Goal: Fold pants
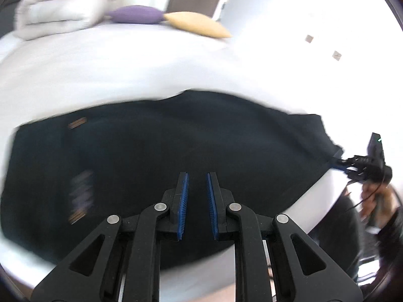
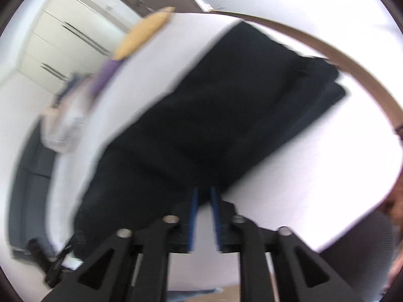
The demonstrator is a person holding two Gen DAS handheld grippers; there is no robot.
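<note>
The left hand-held gripper (image 1: 197, 206) hovers over the near edge of the black pants (image 1: 161, 156), its blue-padded fingers (image 1: 183, 206) spread with a clear gap and nothing between them. The pants lie flat on the white bed (image 1: 113, 75) as a broad, doubled-over dark slab, with a small brown label (image 1: 77, 122) near their far left corner.

At the pants' right end, the right hand-held gripper (image 1: 338, 162) meets the corner of the fabric. In the right wrist view its blue pads (image 2: 194, 216) sit slightly apart at the cloth's edge (image 2: 205, 214), and through the motion blur I cannot tell whether they pinch the fabric or merely touch it. From there the pants (image 2: 214, 115) stretch away to a layered far end near the bed's brown edge (image 2: 352, 58).

Beyond the pants, on the far side of the bed, lie a purple cushion (image 1: 137, 14) and a yellow cushion (image 1: 196, 24) touching each other, with a folded pale duvet (image 1: 58, 15) to their left.
</note>
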